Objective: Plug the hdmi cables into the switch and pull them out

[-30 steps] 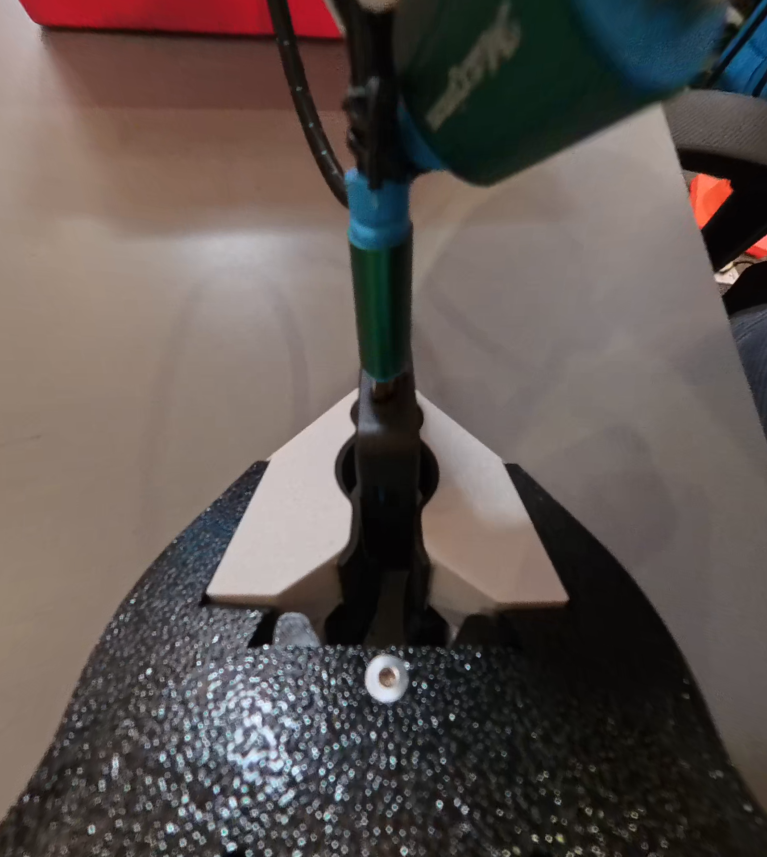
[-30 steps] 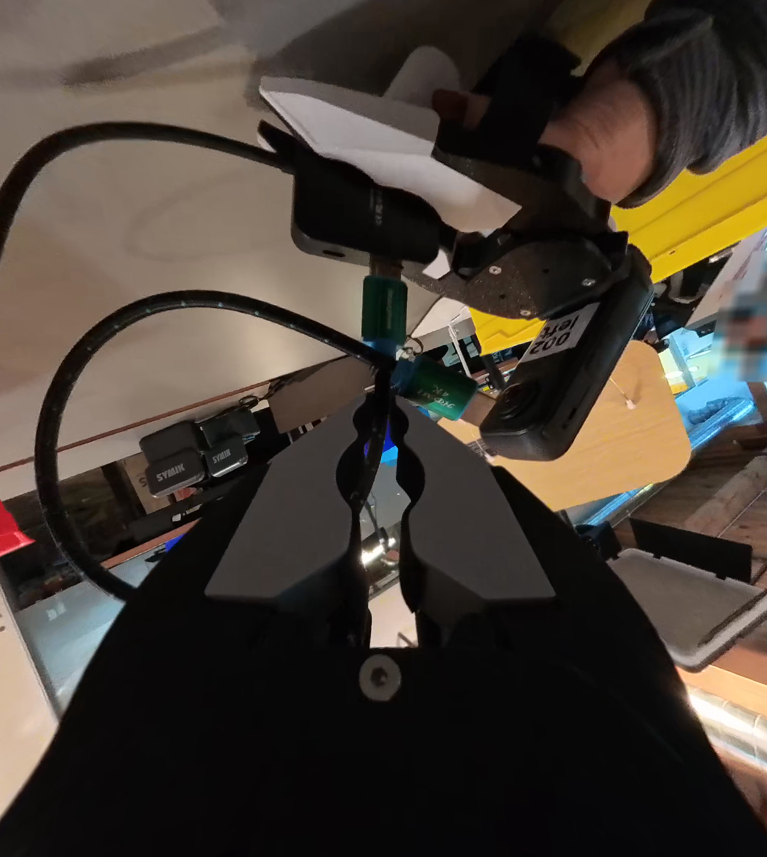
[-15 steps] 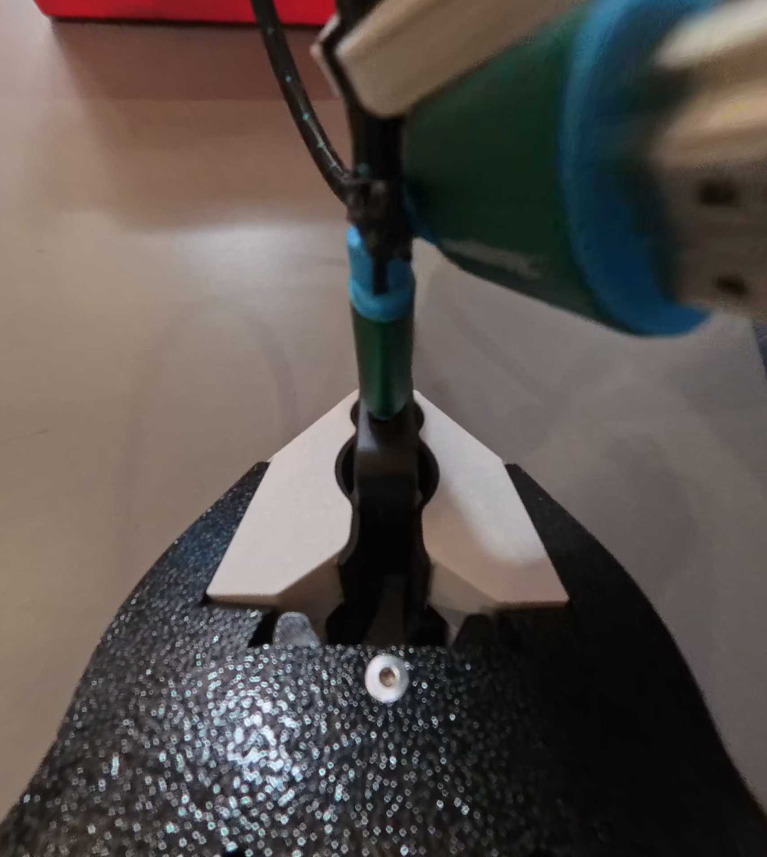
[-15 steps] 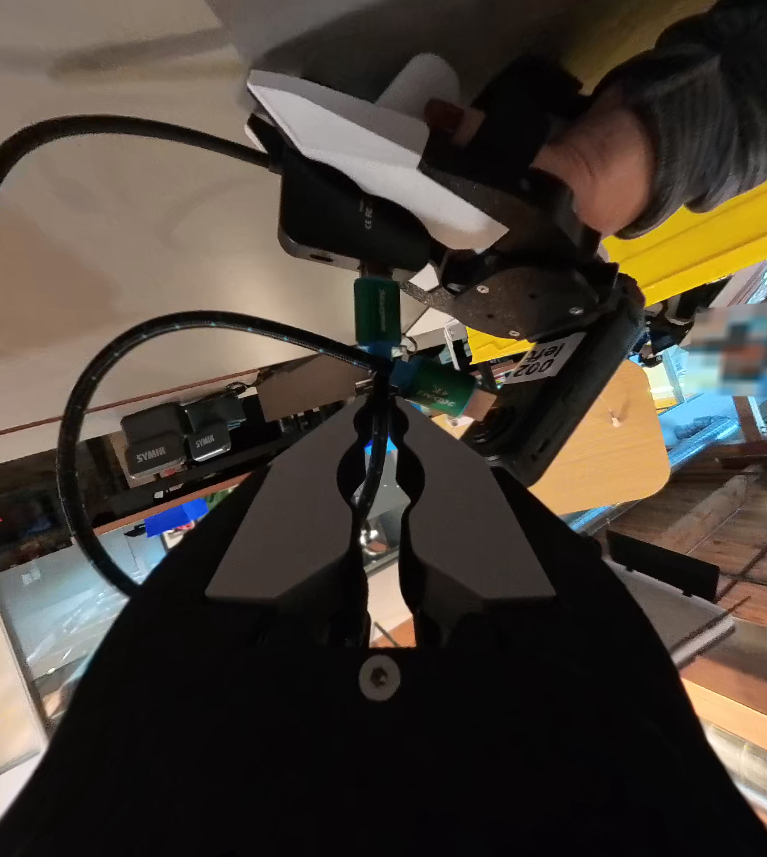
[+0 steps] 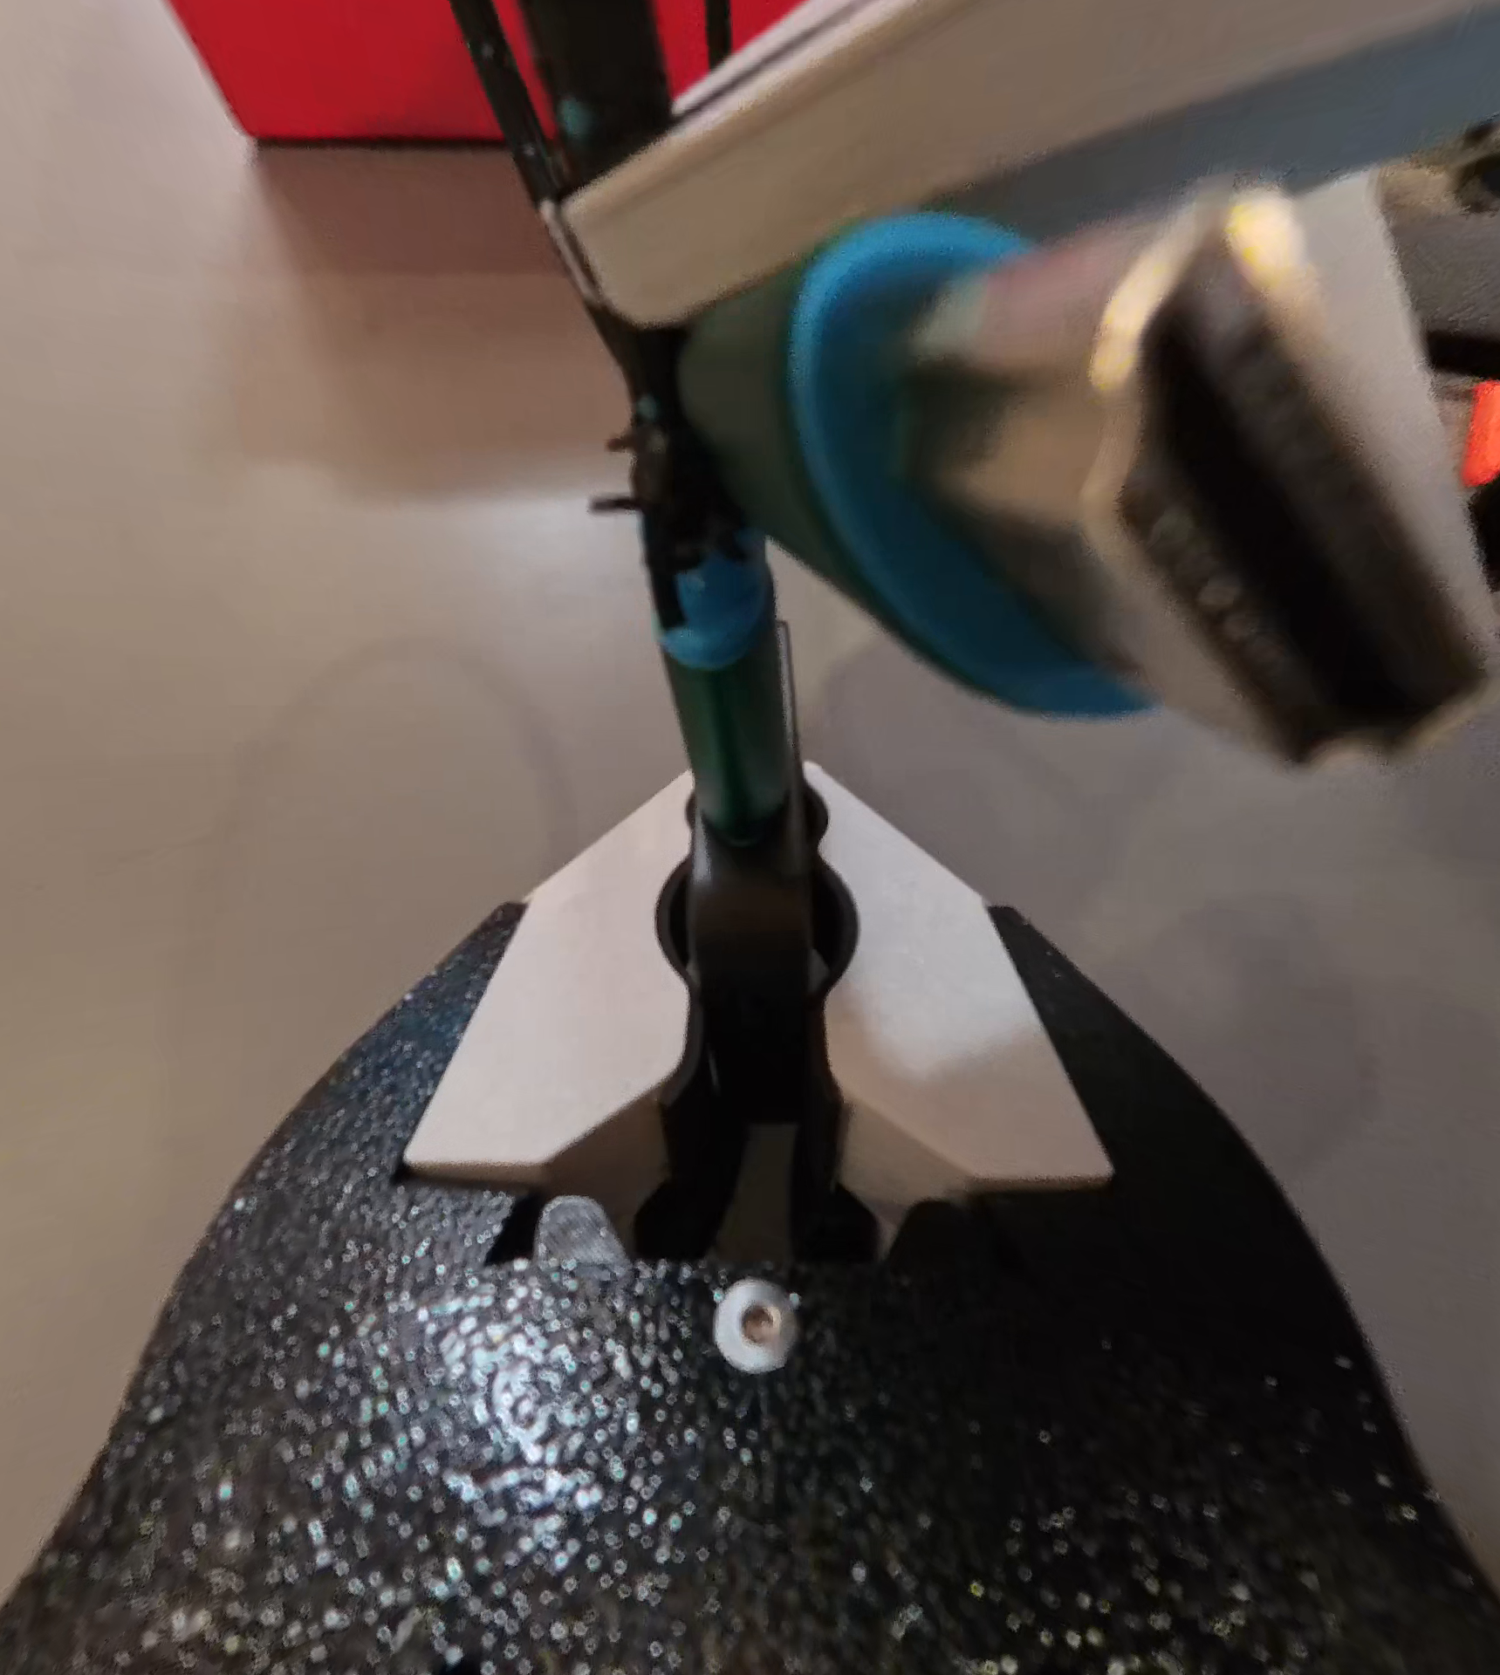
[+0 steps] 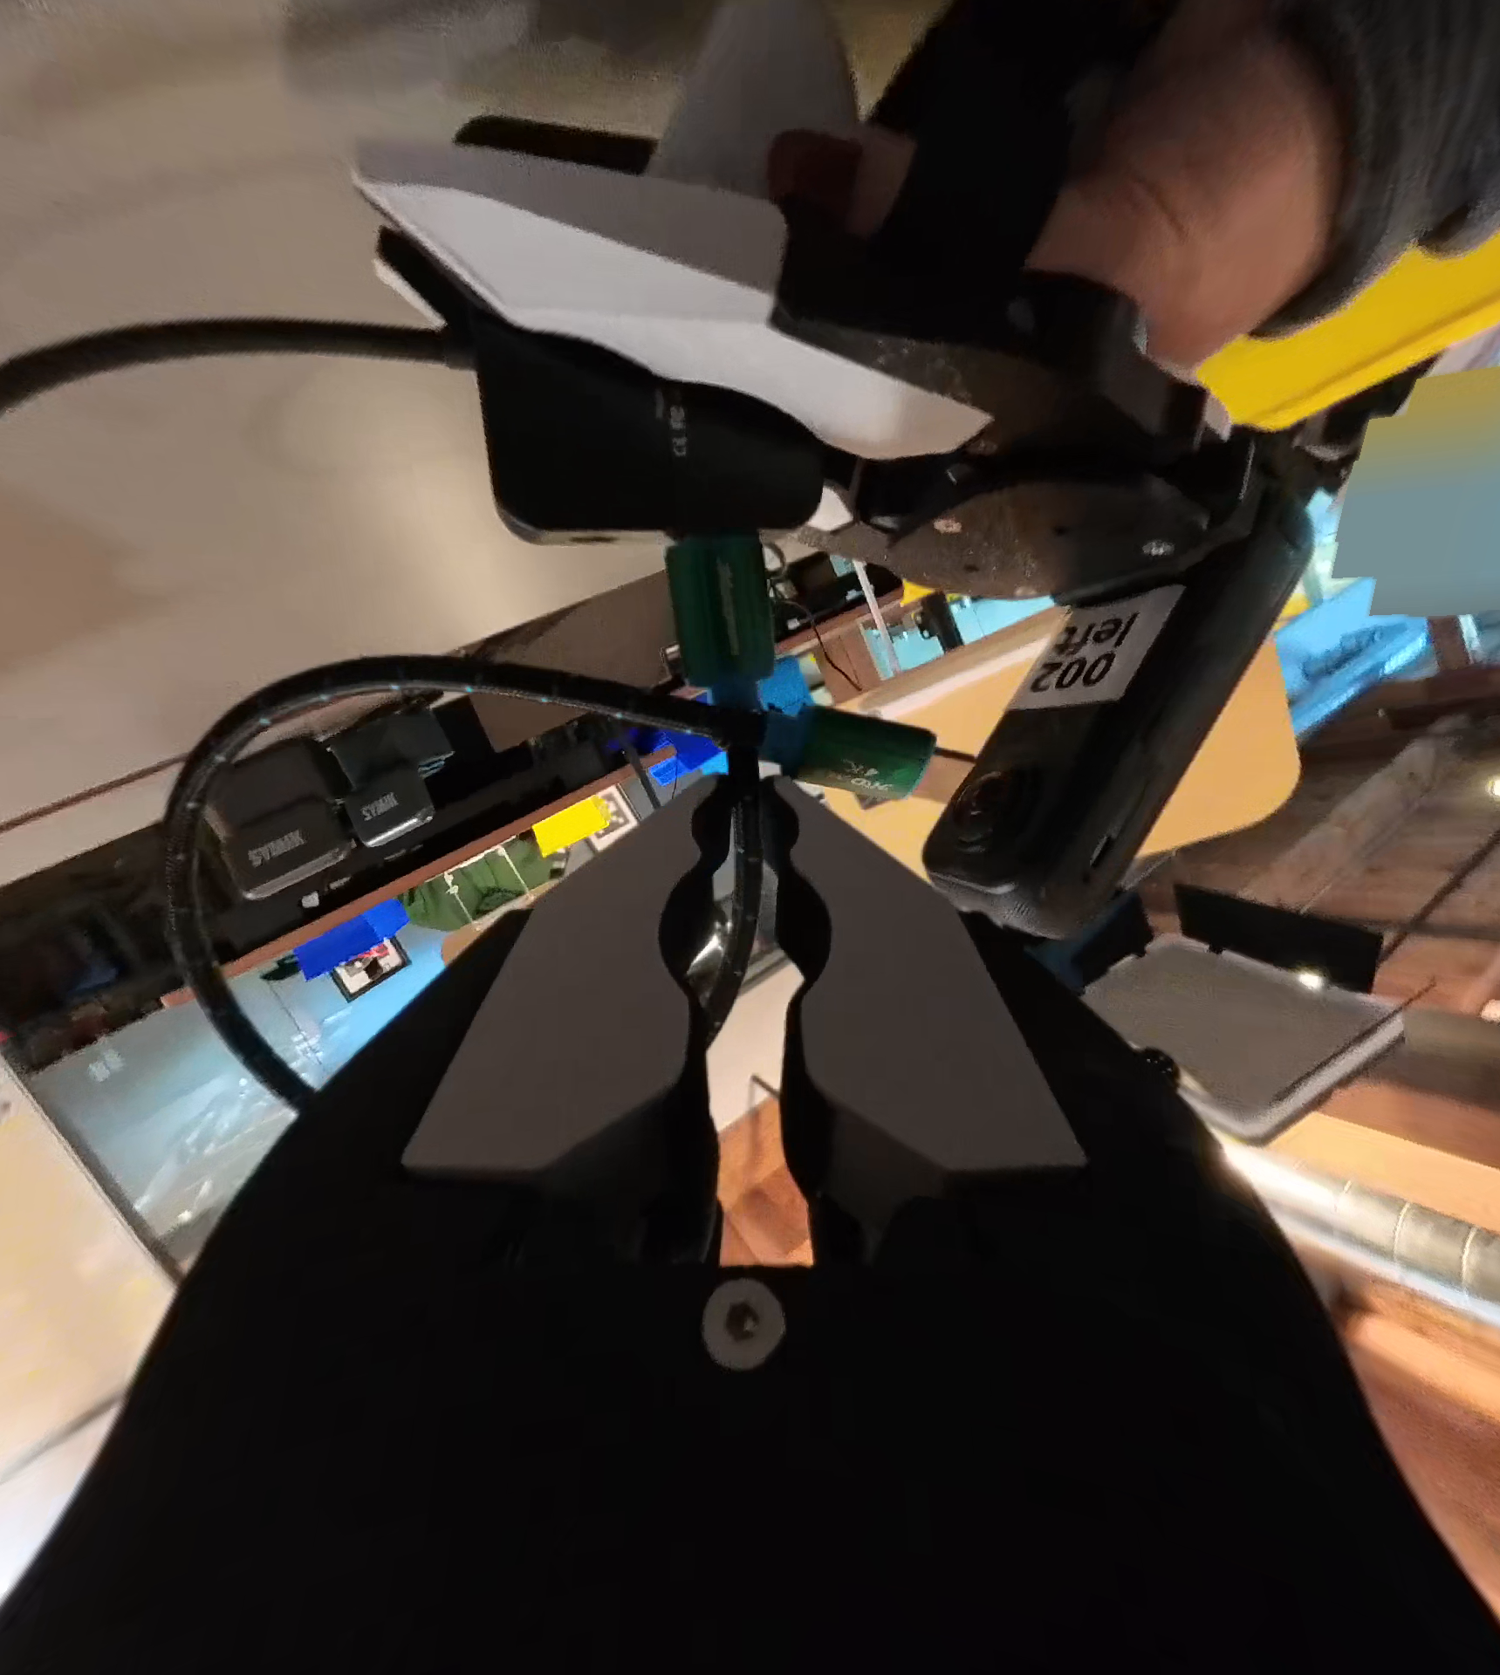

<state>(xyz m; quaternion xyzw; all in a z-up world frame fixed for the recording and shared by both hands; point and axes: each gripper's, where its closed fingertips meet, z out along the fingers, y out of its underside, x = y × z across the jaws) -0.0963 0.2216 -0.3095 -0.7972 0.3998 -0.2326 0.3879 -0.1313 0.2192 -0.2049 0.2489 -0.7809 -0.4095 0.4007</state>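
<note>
Up close, green-shelled hdmi plug blurred.

Beige tabletop; red box resting on it at far edge.

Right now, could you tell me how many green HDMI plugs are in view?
2. One green plug is seated in the black switch; the other green plug hangs free beside the right gripper fingers. None seems hidden.
</note>
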